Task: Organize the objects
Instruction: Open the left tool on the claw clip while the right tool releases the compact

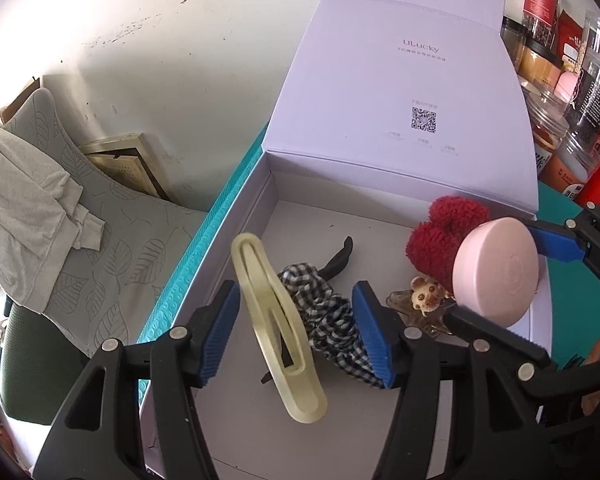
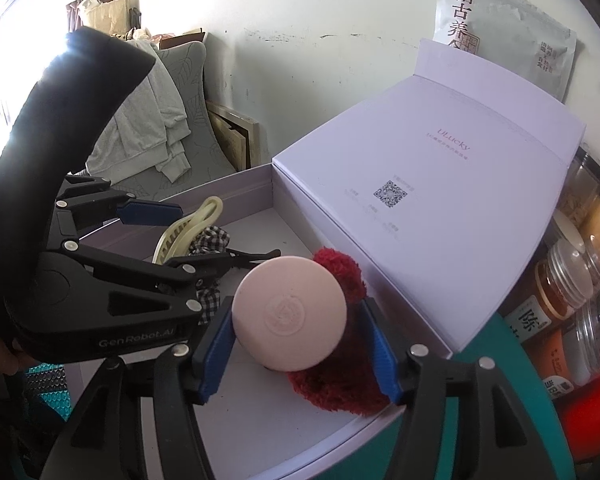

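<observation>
Right, both tongs sit over the open white box (image 1: 236, 240), its lid (image 1: 412, 80) propped back toward the wall, so anything let go lands inside.

Left gripper (image 1: 296, 332): released. The cream hair clip (image 1: 276, 320) stands tilted between the blue pads, close against the left one and well clear of the right one. It looks to be leaning on the gingham scrunchie (image 1: 332, 320), which fills the rest of the gap. Likely a drop-off, not a pick.

Right gripper (image 2: 296, 352): also slack, by its own view. The pink round compact (image 2: 290, 312) stands on edge between the pads, with red fuzz showing between it and the right pad. It appears propped on the red fluffy scrunchie (image 2: 340, 376) behind it. Judgement: the scrunchie is what holds it upright; it may tip flat once the tongs leave.

View differences:
- Left wrist view alone shows the box floor contents: a black clip (image 1: 340, 254) under the gingham and a small mouse-face clip (image 1: 422, 294) just beside the compact. There the compact hides its contact with the right tongs, so grip cannot be read.
- Right wrist view alone shows the pad gap, plus the cream clip's toothed side.
- Jars (image 1: 580, 80) crowd the right, off the box; neither view shows if they belong to the job.
</observation>
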Demonstrator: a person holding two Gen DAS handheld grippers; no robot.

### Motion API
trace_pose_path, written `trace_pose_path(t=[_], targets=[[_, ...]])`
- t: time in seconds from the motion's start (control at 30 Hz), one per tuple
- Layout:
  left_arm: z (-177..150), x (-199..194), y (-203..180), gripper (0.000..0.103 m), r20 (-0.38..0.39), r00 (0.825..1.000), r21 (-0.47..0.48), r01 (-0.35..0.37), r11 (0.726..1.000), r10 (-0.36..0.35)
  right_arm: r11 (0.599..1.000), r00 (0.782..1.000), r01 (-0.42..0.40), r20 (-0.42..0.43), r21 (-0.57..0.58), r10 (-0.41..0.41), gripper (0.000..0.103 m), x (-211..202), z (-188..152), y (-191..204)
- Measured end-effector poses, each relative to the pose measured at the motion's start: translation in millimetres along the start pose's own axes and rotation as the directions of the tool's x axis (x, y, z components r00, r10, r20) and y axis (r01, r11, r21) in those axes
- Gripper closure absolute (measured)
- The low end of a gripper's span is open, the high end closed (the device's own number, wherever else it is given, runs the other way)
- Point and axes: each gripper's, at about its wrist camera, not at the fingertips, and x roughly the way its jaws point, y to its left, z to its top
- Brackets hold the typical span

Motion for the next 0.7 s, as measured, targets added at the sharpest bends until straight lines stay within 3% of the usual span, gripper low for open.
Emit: trace_pose_path(t=[0.27, 0.7], targets=[[2, -13, 2, 0.037, 0.021, 1.0, -0.004, -0.01, 1.0, 0.01, 1.0, 1.0, -0.013, -0.003, 0.009, 0.013, 0.04, 2, 2, -2], [3, -26, 15, 0.034, 0.023, 1.0, -0.064, 0.001, 0.998, 0.0, 0.999, 0.999, -0.029, 0.022, 0.04, 0.028, 0.036, -15, 1, -5]])
